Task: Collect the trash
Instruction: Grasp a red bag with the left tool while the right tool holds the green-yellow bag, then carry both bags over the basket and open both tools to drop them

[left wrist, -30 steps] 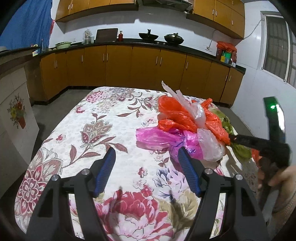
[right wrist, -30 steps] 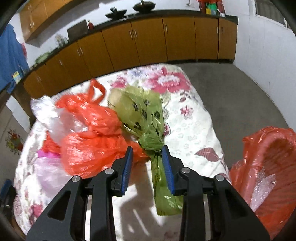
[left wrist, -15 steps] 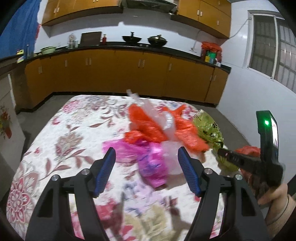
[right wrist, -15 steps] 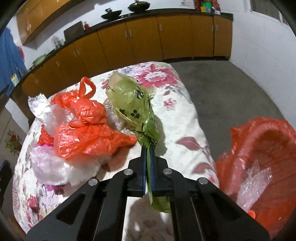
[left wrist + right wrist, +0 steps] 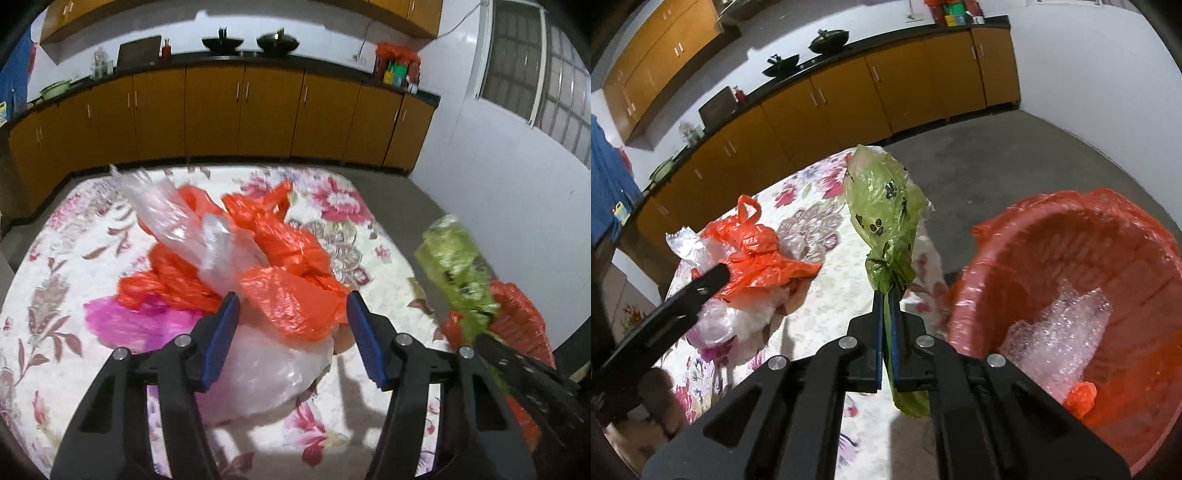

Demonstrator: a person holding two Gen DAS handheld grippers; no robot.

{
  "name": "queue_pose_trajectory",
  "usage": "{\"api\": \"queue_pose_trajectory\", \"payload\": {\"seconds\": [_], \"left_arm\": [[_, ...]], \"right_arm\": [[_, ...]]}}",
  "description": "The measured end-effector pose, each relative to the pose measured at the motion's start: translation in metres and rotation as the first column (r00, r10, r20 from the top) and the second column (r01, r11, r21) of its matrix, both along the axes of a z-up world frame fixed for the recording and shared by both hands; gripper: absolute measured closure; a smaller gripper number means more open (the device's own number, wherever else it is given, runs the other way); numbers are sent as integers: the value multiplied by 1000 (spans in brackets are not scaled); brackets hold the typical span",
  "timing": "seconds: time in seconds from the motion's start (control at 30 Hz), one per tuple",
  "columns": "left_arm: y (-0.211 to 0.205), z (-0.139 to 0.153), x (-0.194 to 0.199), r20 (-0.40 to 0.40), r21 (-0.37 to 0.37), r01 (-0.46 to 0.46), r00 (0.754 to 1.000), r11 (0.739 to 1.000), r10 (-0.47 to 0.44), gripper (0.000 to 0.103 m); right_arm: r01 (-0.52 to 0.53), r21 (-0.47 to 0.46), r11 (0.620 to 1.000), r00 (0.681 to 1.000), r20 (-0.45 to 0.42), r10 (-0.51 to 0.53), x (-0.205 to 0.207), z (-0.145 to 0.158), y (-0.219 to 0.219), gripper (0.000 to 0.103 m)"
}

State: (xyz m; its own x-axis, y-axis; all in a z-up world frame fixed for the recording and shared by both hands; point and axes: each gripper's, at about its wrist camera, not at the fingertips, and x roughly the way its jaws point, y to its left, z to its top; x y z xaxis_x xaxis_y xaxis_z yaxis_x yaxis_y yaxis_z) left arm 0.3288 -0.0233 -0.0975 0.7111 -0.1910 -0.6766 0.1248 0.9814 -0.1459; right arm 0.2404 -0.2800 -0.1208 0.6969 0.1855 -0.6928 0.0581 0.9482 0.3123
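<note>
Since a second ago your right gripper has clamped the green bag and lifted it clear of the table, beside the red-lined bin, which holds only clear plastic. Still left: the orange, clear and pink bags, which your spread-open left gripper hovers over.

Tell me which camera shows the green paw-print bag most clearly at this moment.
The right wrist view: the green bag sits sharp and centred, its knotted neck pinched in the shut right gripper beside the red-lined bin. The left wrist view catches it only at the right edge, motion-blurred, prints barely readable.
</note>
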Motion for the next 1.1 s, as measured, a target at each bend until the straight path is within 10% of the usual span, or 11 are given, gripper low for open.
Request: {"api": "queue_pose_trajectory", "payload": {"seconds": [0.33, 1.1], "left_arm": [[-8, -15, 9, -33, -8, 50, 998, 999, -50, 97], [29, 44, -76, 184, -110, 143, 976, 984, -121, 98]], "right_arm": [[7, 8, 1000, 1000, 5, -7, -4, -2, -5, 99], [2, 13, 1000, 996, 89, -3, -40, 32, -9, 99]]}}
